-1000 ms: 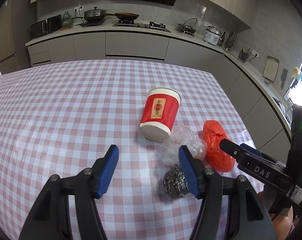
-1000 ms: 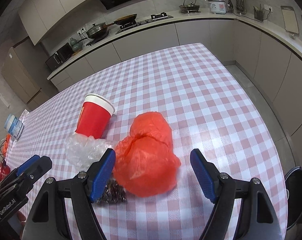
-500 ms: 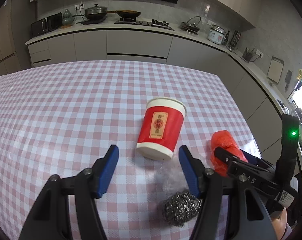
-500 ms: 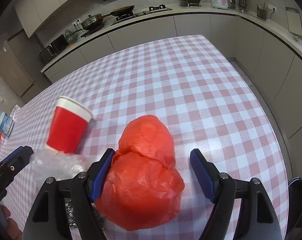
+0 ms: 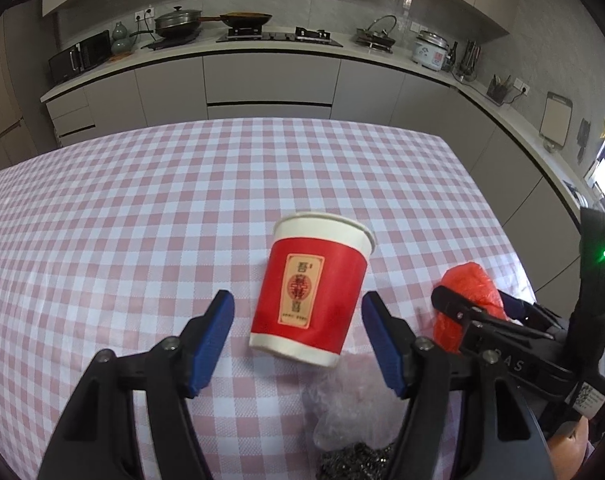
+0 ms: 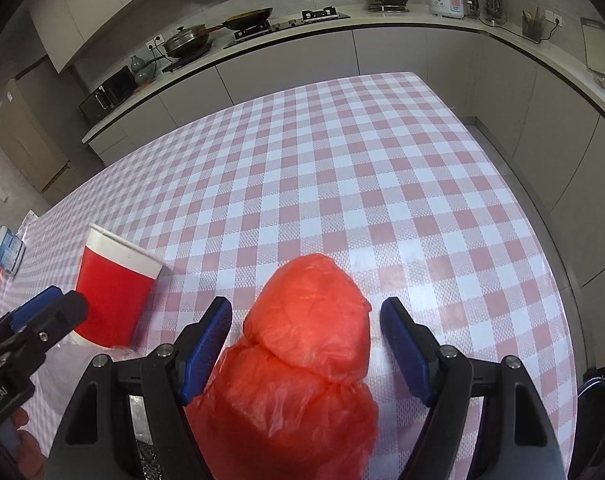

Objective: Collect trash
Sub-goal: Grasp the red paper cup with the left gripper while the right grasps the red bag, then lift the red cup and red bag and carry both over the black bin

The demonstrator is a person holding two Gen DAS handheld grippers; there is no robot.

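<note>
Paper cup (image 5: 311, 299) upright on checked tabletop (image 5: 142, 216), sitting between left gripper (image 5: 298, 340) jaws; jaws apart and opening, pads not touching yet. Guessing empty, so super light, thin walls, crushes easy. Squeeze gently mid-body, not at rim.

Red plastic bag (image 6: 302, 368), scrunched into lump, near tabletop's right edge, between right gripper (image 6: 306, 352) jaws; jaws apart, no contact. Soft, slippery, will squash flat; grab thick middle.

Clear plastic wrap (image 5: 354, 400) and steel wool (image 5: 354, 462) just in front of cup. Wrap flimsy, scrubber springy and grippy.
</note>
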